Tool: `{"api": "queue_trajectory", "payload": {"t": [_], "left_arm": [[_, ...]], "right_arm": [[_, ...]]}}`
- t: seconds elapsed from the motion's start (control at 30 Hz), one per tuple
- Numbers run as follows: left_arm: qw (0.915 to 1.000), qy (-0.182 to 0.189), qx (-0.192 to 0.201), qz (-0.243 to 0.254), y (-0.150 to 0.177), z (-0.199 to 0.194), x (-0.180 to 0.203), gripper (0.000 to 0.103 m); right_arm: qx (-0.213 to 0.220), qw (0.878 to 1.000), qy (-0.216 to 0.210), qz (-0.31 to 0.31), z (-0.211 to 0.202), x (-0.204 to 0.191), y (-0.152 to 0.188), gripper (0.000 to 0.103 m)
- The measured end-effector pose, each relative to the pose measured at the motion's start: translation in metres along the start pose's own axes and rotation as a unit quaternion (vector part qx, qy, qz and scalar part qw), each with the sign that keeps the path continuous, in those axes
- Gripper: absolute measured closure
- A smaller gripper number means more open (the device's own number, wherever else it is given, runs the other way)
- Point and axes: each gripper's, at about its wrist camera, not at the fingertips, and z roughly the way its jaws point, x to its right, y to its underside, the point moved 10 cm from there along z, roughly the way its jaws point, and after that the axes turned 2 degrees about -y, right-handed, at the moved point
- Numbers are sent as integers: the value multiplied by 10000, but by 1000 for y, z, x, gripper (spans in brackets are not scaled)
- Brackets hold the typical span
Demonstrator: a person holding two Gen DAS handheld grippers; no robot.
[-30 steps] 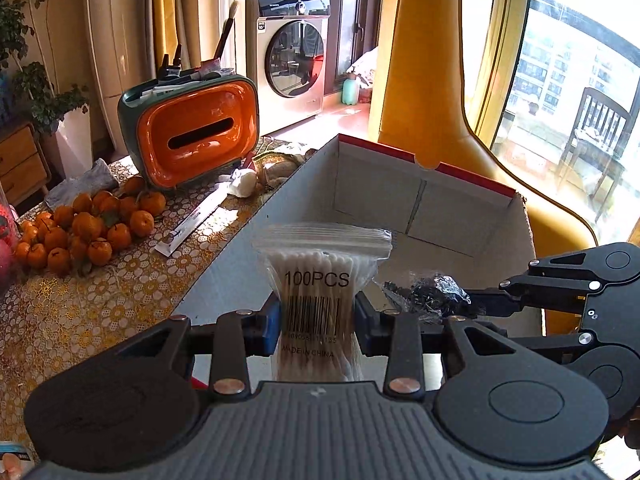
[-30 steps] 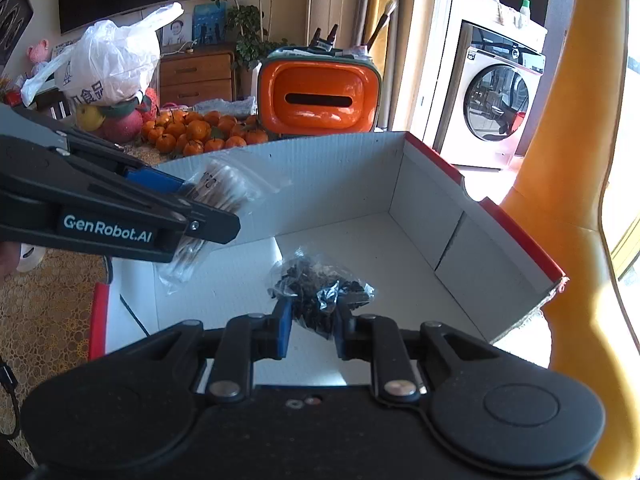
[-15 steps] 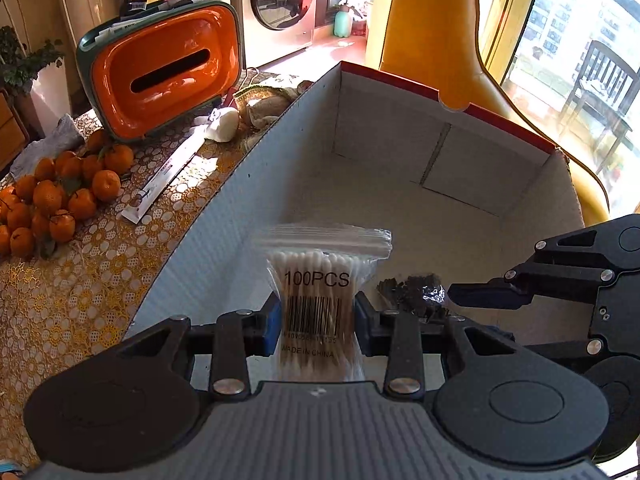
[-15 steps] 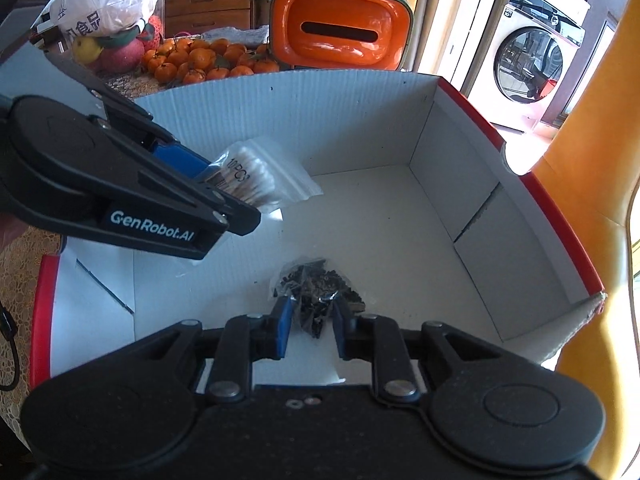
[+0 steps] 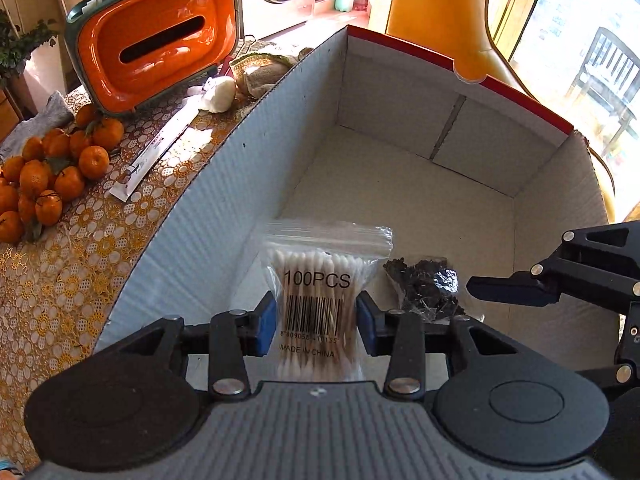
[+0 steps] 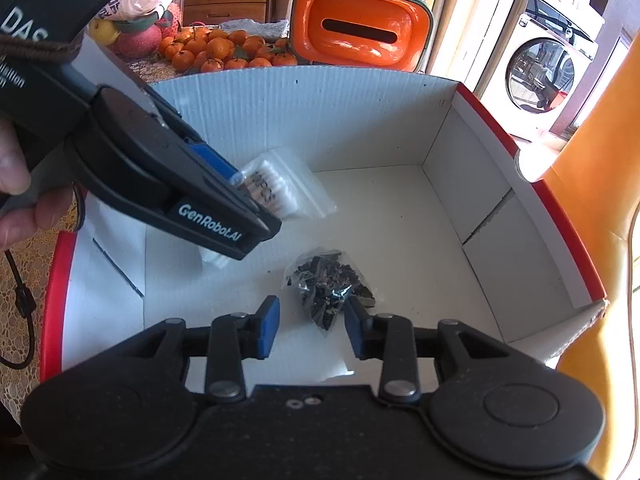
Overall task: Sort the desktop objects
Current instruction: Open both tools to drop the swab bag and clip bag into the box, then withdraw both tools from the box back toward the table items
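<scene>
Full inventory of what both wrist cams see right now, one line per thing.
Cardboard box: 1, white inside with red rim, on the table, open top.
Cotton swab bag: 1, clear, printed 100PCS, held over the box.
Bag of dark bits: 1, clear with black contents, on the box floor.
Tissue holder: 1, orange with green trim, behind the box.
Tangerines: a pile, orange, on the lace tablecloth.
Flat wrapped packet: 1, white, beside the tangerines.
Washing machine: 1, white, background.
Chair: 1, yellow, past the box.
Left hand-held gripper: black with blue pads, clamped on the swab bag.
Right hand-held gripper: black with blue pads, open over the dark bag.
</scene>
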Motion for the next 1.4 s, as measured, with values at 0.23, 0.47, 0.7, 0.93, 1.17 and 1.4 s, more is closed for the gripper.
{"api": "queue_trajectory", "payload": {"t": [0.23, 0.47, 0.7, 0.93, 1.17, 1.4], "left_arm": [[9999, 28, 145, 17, -2, -8, 4, 45], [9995, 68, 297, -71, 1, -31, 6, 45], [9986, 88, 523, -91, 12, -71, 7, 45], [9974, 79, 720, -54, 28, -115, 11, 45], [9959, 84, 906, 30, 49, -155, 17, 45], [9929, 125, 1181, -71, 72, -198, 20, 45]], "right_arm": [[86, 10000, -3, 47, -7, 0, 1, 47], [234, 9996, -28, 174, -28, -5, 1, 47], [433, 9986, -115, 274, -60, -14, -1, 47], [597, 9979, -120, 237, -91, -32, 0, 47], [731, 9971, -99, 199, -118, -52, 3, 47], [843, 9961, -168, 211, -143, -74, 14, 47]]}}
